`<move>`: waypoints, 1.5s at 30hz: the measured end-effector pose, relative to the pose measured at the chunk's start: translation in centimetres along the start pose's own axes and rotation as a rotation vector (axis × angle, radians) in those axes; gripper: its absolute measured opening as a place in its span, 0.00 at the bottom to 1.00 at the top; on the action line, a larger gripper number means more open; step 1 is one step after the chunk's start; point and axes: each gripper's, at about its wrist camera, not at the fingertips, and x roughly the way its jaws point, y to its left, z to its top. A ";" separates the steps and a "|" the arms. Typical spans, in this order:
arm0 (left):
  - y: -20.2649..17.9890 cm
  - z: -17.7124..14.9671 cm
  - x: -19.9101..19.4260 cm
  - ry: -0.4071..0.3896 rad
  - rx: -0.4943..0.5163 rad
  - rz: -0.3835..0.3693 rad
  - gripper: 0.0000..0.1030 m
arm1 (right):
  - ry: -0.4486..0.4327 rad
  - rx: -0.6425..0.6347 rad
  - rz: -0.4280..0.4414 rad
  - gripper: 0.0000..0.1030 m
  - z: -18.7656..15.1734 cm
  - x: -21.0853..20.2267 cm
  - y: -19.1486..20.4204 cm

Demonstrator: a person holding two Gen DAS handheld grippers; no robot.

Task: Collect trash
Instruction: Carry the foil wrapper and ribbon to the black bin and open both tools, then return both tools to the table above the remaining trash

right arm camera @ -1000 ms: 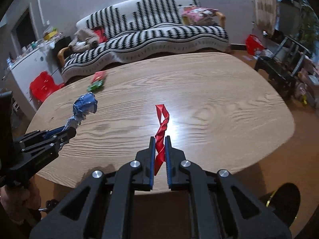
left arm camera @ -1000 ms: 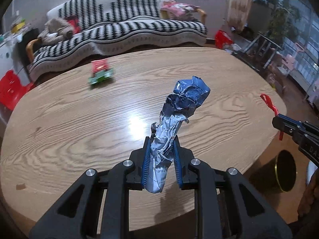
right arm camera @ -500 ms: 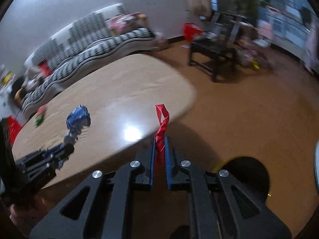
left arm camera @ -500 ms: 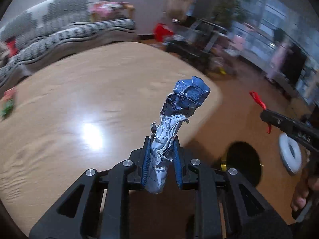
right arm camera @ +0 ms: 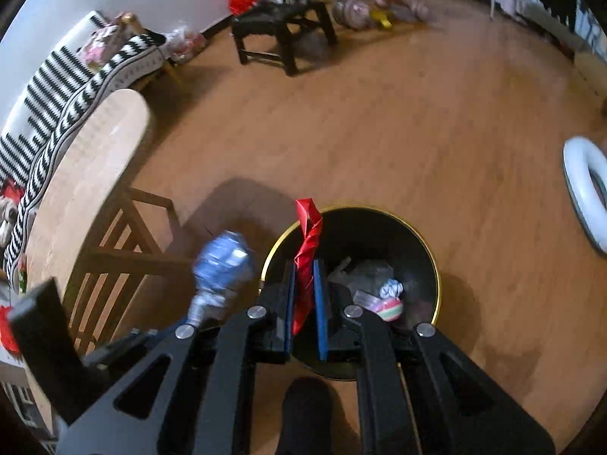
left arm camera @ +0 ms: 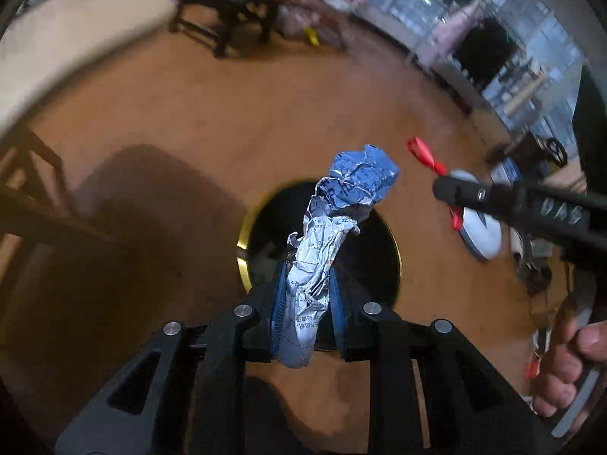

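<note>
My left gripper (left arm camera: 306, 276) is shut on a crumpled blue and silver wrapper (left arm camera: 341, 208), which sticks up above a round black bin with a gold rim (left arm camera: 244, 227) on the floor. My right gripper (right arm camera: 303, 276) is shut on a twisted red wrapper (right arm camera: 308, 239) and hangs over the same bin (right arm camera: 425, 239). Crumpled paper and a coloured wrapper lie inside the bin. In the left wrist view the right gripper (left arm camera: 442, 185) comes in from the right with the red wrapper (left arm camera: 423, 155). The blue wrapper (right arm camera: 224, 265) shows blurred left of the bin in the right wrist view.
The wooden table (right arm camera: 95, 159) and a wooden chair (right arm camera: 114, 250) stand left of the bin. A striped sofa (right arm camera: 49, 106) lies behind the table. A dark stool (right arm camera: 280, 26) stands farther off. A white ring-shaped object (right arm camera: 584, 189) lies on the floor to the right.
Both grippers have swung off the table to the right and tilted downward, coming over the bin on the floor. Each keeps its wrapper.
</note>
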 end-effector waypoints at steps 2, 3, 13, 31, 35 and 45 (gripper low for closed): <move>-0.4 0.0 1.4 0.021 0.008 -0.001 0.20 | 0.019 0.009 -0.010 0.10 0.0 0.4 -0.5; -0.6 0.2 2.0 0.029 0.011 -0.005 0.20 | 0.027 0.010 -0.012 0.10 -0.2 0.6 -0.5; -1.1 0.9 4.1 0.039 0.020 -0.013 0.21 | 0.035 0.027 -0.031 0.10 0.2 1.1 -1.1; -0.8 0.5 0.3 -0.042 0.060 0.061 0.89 | -0.054 -0.020 -0.002 0.69 0.7 -1.4 2.9; 1.9 0.7 -4.6 -0.107 0.044 0.106 0.91 | -0.116 -0.158 0.038 0.77 0.5 -3.4 8.6; 10.6 -2.2 -20.6 -0.316 -0.026 0.307 0.94 | -0.217 -0.370 0.207 0.84 -2.1 -7.2 21.7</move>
